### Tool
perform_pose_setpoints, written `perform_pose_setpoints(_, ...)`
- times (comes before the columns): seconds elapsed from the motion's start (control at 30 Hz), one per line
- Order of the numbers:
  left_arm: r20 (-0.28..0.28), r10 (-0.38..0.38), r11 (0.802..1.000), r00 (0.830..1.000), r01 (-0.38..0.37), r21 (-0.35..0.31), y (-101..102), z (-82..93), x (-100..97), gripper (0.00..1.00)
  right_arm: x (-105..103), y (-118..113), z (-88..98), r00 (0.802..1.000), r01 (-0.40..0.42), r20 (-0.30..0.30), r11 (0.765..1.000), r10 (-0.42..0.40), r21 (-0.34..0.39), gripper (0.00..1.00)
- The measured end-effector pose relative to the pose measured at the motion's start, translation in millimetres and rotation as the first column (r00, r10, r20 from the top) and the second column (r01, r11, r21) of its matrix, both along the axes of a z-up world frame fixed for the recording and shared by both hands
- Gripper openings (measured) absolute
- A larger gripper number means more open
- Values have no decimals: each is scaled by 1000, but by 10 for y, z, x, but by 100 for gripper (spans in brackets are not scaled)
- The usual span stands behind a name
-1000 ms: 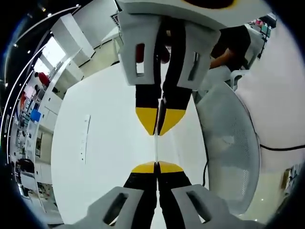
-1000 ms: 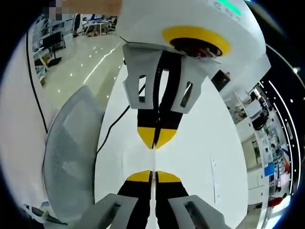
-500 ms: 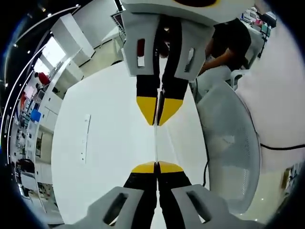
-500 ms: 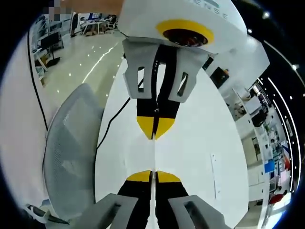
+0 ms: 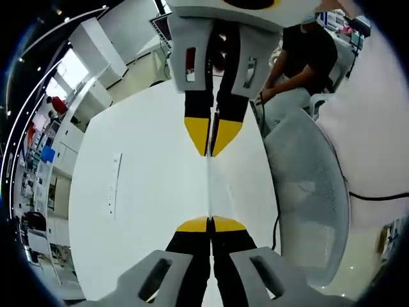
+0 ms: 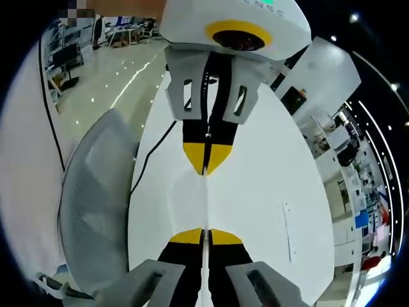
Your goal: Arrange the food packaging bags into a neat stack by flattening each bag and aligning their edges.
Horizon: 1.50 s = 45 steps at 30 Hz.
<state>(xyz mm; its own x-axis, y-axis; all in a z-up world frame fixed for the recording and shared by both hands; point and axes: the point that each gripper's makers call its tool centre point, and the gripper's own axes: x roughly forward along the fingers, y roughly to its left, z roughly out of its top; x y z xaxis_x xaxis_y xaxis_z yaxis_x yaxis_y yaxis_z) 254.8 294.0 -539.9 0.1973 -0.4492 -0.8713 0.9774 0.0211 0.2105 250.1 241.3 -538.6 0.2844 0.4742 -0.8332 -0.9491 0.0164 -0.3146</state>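
Both grippers face each other tip to tip, a thin bag (image 5: 209, 192) stretched edge-on between them. In the left gripper view, the left gripper (image 5: 209, 222) sits at bottom centre, jaws clenched on the bag's near edge; the right gripper (image 5: 211, 142) comes in from the top, pinched on the far edge. The white table (image 5: 140, 192) lies behind, a mesh chair (image 5: 307, 198) at right. No stack is visible, so the task looks early: this bag is held taut, not yet laid down or aligned.
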Motion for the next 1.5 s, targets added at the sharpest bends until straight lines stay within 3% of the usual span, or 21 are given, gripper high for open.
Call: perform_pose_setpoints(1.5, 14, 8, 1000, 1000, -8, -13, 36, 29, 51, 0, 68, -285, 2, 999, 50, -1, 999, -50, -17, 0)
